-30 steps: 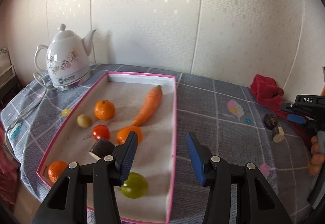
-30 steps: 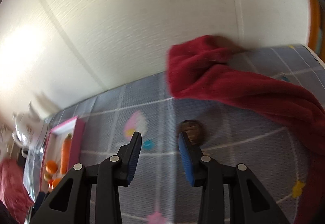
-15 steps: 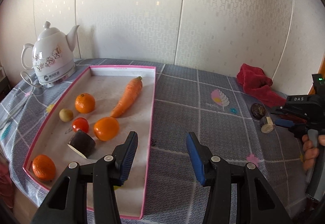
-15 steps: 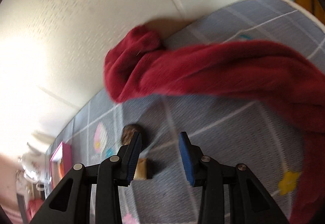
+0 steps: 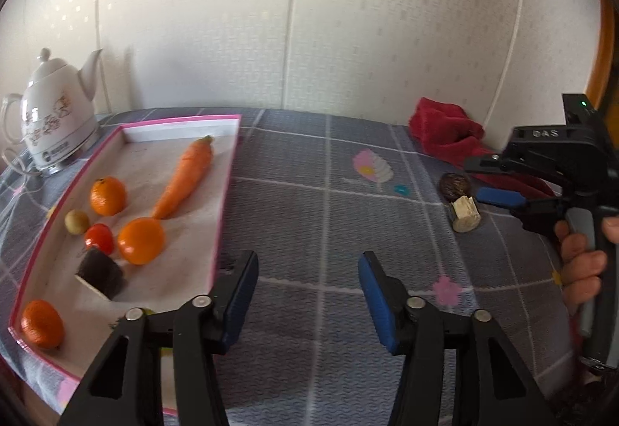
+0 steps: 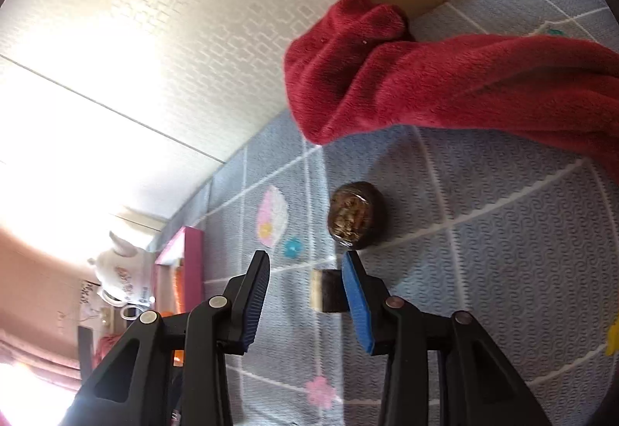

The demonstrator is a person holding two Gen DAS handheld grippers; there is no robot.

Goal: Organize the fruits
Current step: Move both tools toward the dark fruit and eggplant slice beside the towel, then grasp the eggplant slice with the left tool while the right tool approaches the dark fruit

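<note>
Your left tool (image 5: 307, 294) hangs over the grey checked tablecloth (image 5: 329, 232) just right of the pink-rimmed tray (image 5: 226, 190); its blue pads stand apart, have just been spreading wider, and have nothing between them. In the tray, nearest you, lie a mandarin (image 5: 41, 323) in the corner and a dark cut chunk (image 5: 101, 273). Behind them sit an orange (image 5: 140, 240), a small tomato (image 5: 99, 237) and a pale round fruit (image 5: 76, 221), then a second mandarin (image 5: 108, 195) and a long carrot (image 5: 185, 176) reaching toward the far end. A white teapot (image 5: 58, 116) stands on the table beyond the tray's left corner.

Your right tool (image 6: 305, 294) has also just opened slightly, with a gap between its pads and nothing gripped. A short cut piece with a pale face (image 6: 327, 290) lies on the cloth just beside its right pad, mostly behind it; whether they touch you cannot tell. Just past it sits a dark brown round fruit (image 6: 354, 219), and farther back a red towel (image 6: 445, 89) against the wall.
</note>
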